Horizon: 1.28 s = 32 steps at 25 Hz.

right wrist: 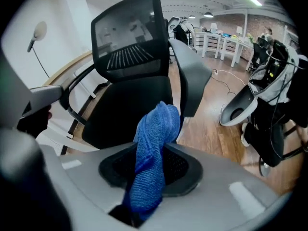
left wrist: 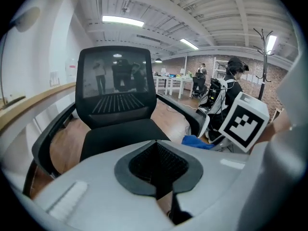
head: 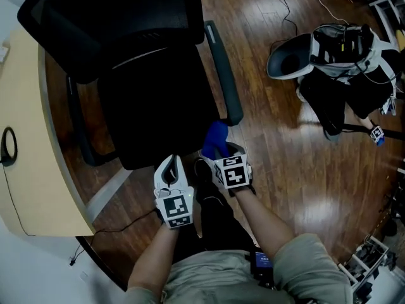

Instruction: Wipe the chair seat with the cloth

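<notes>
We note the right gripper (right wrist: 150,174) pinching a crumpled blue microfibre cloth (right wrist: 155,138) near the front corner of the black fabric chair seat (head: 152,109); the left gripper (left wrist: 157,170) has its jaws pressed together, empty.

Floor (head: 272,138): glossy dark wood planks.
Upper left: black office chair (head: 152,106) standing beside a curved beige desk (head: 25,138).
Upper right: heap of white and black gear (head: 342,56), well apart from the chair.
Top: thin cable (head: 278,5) trailing.

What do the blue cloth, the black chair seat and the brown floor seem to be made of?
Blue cloth: soft microfibre-like textile, matte; fine pile shows.
Black chair seat: probably upholstery fabric, dull, no shine.
Brown floor: wood or laminate planks, glossy; lights reflect.
</notes>
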Each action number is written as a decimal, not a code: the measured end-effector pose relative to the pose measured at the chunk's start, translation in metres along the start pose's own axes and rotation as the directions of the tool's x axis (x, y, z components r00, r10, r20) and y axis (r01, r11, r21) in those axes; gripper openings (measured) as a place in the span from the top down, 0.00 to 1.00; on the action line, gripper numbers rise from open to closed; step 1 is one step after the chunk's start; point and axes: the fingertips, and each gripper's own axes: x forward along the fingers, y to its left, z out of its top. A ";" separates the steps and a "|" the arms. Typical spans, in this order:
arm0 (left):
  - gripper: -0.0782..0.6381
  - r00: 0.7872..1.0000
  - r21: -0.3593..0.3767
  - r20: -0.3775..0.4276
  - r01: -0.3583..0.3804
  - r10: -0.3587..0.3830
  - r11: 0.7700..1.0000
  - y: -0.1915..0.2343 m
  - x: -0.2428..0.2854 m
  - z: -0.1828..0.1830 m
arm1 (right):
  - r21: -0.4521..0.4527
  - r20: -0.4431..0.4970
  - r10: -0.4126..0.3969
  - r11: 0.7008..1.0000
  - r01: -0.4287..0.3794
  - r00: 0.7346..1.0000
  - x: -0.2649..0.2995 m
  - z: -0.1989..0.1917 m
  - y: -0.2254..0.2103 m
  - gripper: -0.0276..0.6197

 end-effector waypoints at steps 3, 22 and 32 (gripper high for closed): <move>0.88 0.999 -0.003 0.038 -0.029 0.029 1.000 0.010 -0.022 0.031 | -0.044 0.045 0.027 0.999 -0.025 0.999 -0.043 0.019 0.014 0.79; 0.88 0.960 -0.098 0.157 -0.219 0.232 0.971 0.015 -0.200 0.119 | -0.311 0.329 0.197 0.946 -0.091 0.924 -0.266 0.094 0.098 0.79; 0.88 0.878 -0.185 0.180 -0.413 0.444 0.892 0.117 -0.310 0.101 | -0.530 0.321 0.431 0.820 -0.218 0.843 -0.287 0.111 0.259 0.79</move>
